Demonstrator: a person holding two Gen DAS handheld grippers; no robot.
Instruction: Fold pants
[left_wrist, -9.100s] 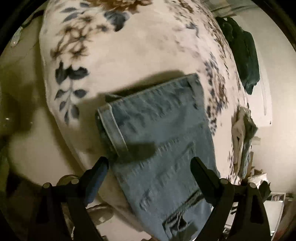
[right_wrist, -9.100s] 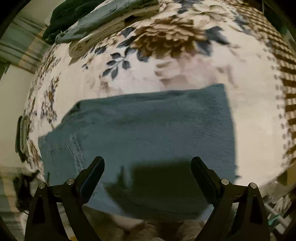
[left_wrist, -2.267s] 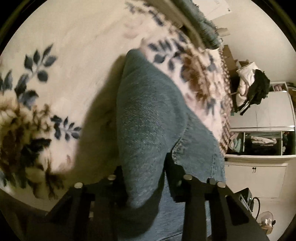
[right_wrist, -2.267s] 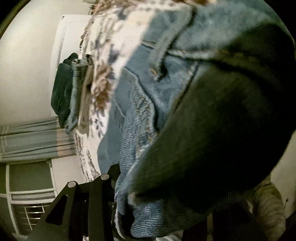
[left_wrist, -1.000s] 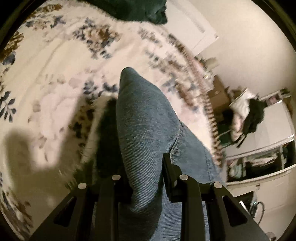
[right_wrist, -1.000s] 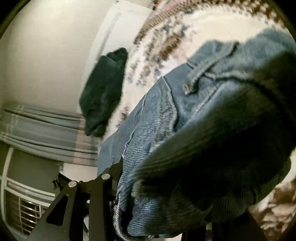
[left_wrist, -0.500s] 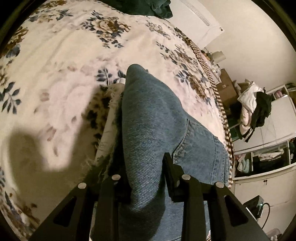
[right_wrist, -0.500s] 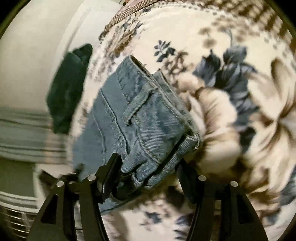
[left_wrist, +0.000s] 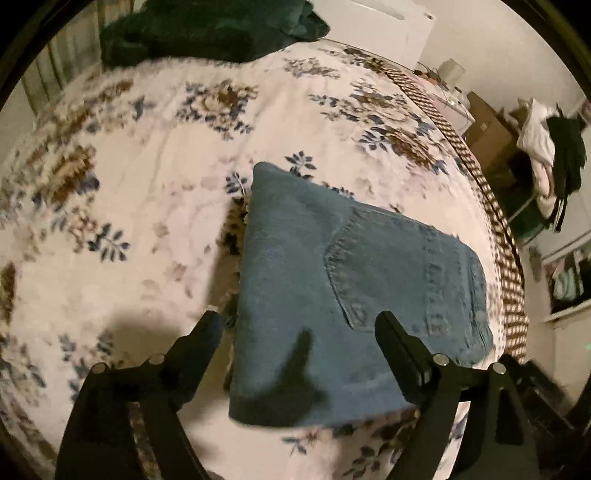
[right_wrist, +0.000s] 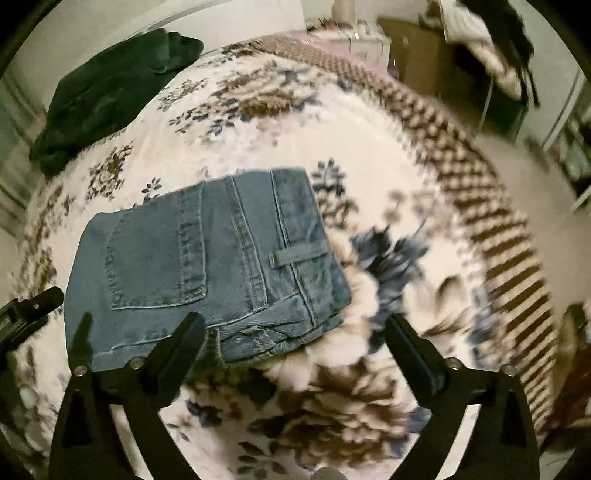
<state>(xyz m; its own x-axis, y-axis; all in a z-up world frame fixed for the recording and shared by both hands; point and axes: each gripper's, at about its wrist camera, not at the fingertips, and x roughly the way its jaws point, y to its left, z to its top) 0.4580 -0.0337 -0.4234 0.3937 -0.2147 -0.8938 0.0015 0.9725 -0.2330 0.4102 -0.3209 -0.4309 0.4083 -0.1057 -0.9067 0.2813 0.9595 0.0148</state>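
Lying beyond folded jeans (left_wrist: 332, 288): dark-green clothes (left_wrist: 207, 29).

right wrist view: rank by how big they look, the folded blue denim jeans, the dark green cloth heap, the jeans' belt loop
1. Folded blue denim jeans, largest.
2. Dark green cloth heap, smaller, though it lies farther from the camera, so its true size is unsure.
3. Belt loop, by far the smallest.
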